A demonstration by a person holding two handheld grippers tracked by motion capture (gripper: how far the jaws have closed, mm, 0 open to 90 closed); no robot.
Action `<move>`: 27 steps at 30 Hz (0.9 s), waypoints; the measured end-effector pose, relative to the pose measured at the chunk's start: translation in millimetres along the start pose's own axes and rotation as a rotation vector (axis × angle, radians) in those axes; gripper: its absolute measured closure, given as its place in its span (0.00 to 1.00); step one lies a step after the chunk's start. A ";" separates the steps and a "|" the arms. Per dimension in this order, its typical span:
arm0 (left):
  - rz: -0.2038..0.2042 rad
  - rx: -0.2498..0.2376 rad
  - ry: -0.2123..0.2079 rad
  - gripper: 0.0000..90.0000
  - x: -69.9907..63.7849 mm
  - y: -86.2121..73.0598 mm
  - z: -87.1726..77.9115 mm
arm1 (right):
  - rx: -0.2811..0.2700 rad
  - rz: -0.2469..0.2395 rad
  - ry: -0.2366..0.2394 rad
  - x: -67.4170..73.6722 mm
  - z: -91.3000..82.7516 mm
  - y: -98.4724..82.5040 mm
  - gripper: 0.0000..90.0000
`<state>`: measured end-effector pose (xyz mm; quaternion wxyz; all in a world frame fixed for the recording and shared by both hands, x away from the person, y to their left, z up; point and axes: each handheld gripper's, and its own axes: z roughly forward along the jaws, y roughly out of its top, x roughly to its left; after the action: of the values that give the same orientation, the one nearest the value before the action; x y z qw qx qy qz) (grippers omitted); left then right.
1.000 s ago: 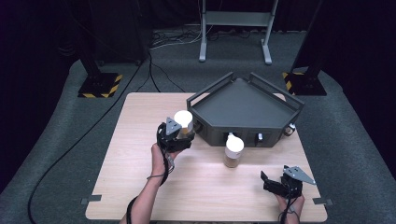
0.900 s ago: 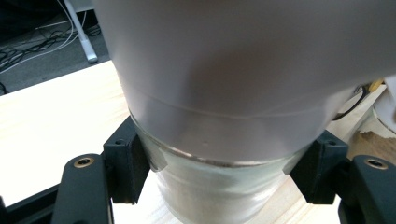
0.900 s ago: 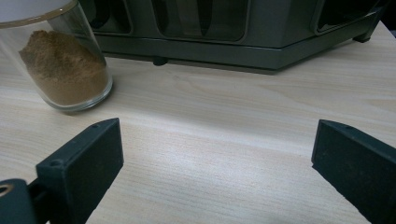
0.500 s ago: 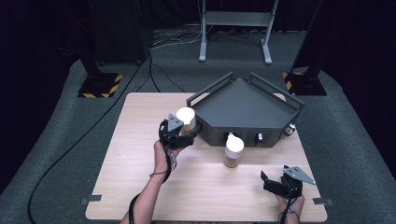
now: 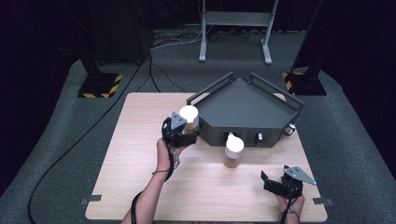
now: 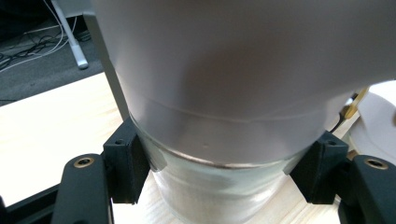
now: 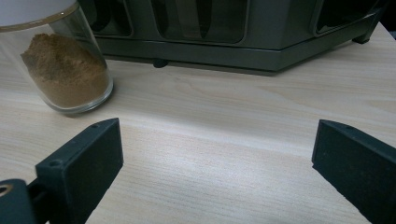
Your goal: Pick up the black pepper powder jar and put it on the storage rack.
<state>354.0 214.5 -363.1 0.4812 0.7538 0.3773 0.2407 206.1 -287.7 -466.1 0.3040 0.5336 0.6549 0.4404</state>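
Note:
My left gripper (image 5: 185, 128) is shut on a glass jar with a white lid (image 5: 189, 114), held above the table beside the left corner of the dark grey rack (image 5: 247, 109). In the left gripper view the jar (image 6: 224, 93) is pinched between both black pads just under its lid. A second white-lidded jar of brown powder (image 5: 233, 150) stands on the table in front of the rack. My right gripper (image 5: 273, 183) rests low near the table's front right, open with nothing between its fingers; in its own view that powder jar (image 7: 60, 65) stands at upper left.
The light wooden table (image 5: 140, 140) has free room on its left half and in the middle front. A small jar (image 5: 291, 130) sits at the rack's right corner. Black stands and cables lie on the grey floor beyond the table.
My left gripper has carried the white-lidded jar a little to the right and farther back, closer to the rack's left corner. The right gripper has stayed put.

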 end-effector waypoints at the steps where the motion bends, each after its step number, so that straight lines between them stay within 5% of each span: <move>1: -0.003 -0.003 -0.003 0.34 -0.3 0.3 0.0 | 0.000 0.000 0.001 -0.2 0.0 0.0 0.01; 27: 0.002 -0.017 -0.025 0.34 -3.5 13.8 3.7 | 0.000 -0.005 0.003 -0.2 -0.1 -0.1 0.01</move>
<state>359.2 206.2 -352.2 0.4919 0.7529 0.3686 0.2351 206.0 -287.9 -466.1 0.3041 0.5314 0.6565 0.4406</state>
